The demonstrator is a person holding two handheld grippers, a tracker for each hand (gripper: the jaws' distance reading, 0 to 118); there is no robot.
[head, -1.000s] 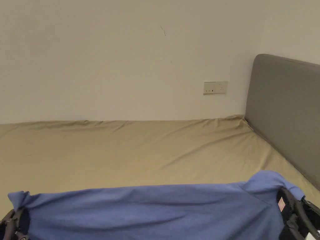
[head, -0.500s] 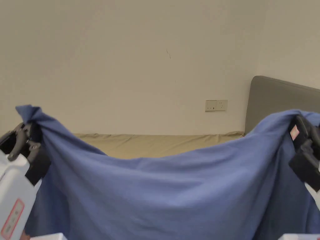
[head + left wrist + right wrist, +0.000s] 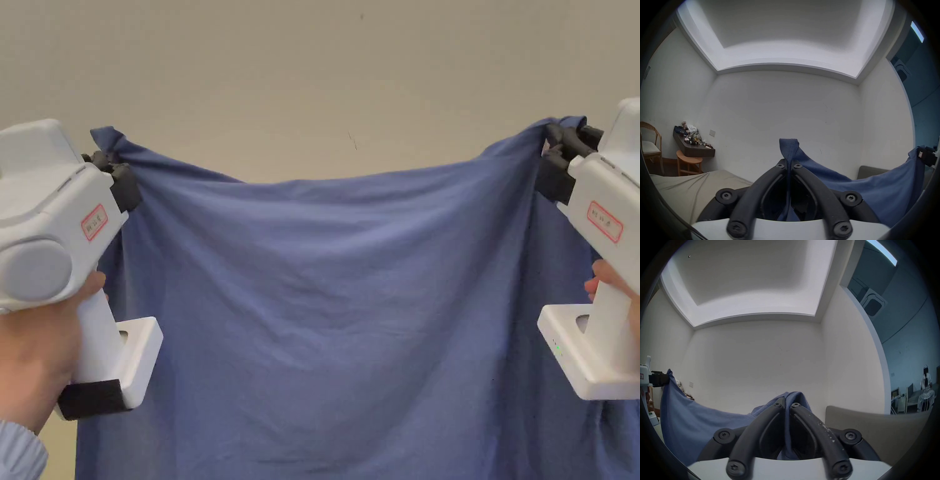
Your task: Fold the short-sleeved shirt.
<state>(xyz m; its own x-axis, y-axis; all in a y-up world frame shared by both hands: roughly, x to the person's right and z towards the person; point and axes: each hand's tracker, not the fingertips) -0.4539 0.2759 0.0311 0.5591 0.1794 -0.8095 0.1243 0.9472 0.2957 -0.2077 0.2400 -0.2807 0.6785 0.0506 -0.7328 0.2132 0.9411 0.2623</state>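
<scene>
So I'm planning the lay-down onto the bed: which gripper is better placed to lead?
Neither clearly. Left gripper and right gripper each clamp a top corner of the shirt at similar height, so probably lower both together.

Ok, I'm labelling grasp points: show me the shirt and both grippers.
shirt (image 3: 325, 312): head view, middle of the hanging cloth.
left gripper (image 3: 789, 164): left gripper view, between its jaw tips.
right gripper (image 3: 787, 403): right gripper view, between its jaw tips.
</scene>
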